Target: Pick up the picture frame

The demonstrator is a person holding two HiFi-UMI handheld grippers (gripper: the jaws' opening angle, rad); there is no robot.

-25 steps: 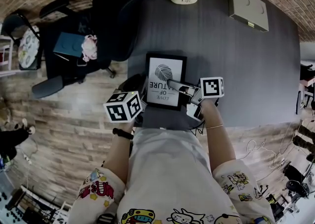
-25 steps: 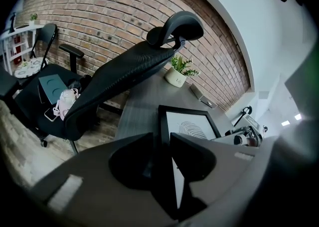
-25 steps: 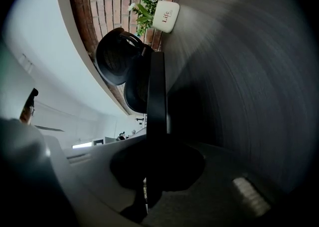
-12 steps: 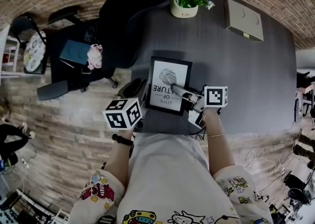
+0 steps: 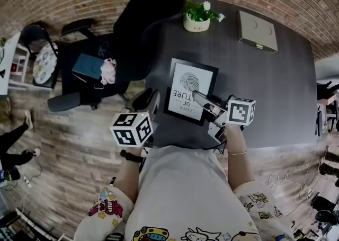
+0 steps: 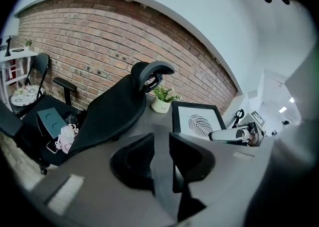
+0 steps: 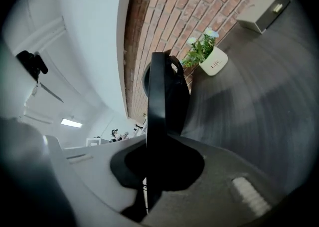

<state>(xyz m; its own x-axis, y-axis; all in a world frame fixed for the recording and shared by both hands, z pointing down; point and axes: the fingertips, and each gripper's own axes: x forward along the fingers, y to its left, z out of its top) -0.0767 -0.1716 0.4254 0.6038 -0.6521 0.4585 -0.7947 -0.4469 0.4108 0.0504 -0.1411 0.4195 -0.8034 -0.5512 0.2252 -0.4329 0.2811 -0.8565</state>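
Observation:
The picture frame (image 5: 189, 87) is black with a white fingerprint print. It hangs tilted over the dark table (image 5: 270, 91), and my right gripper (image 5: 198, 97) is shut on its right edge. In the right gripper view the frame (image 7: 156, 116) runs edge-on between the jaws. My left gripper (image 5: 149, 99) is level with the frame's left side and apart from it. Its jaws have just been closing a little, with nothing between them. In the left gripper view the frame (image 6: 198, 121) stands ahead to the right of the left gripper (image 6: 160, 146), with the right gripper (image 6: 234, 134) on it.
A black office chair (image 5: 143, 20) stands at the table's left end, with a second seat (image 5: 79, 65) bearing small things beyond it. A potted plant (image 5: 198, 16) and a flat grey box (image 5: 257, 30) sit at the table's far edge. A brick wall (image 6: 89, 51) runs behind.
The frame has come up off the table in the right gripper and now hangs tilted. The left gripper has risen beside it and stays clear of it.

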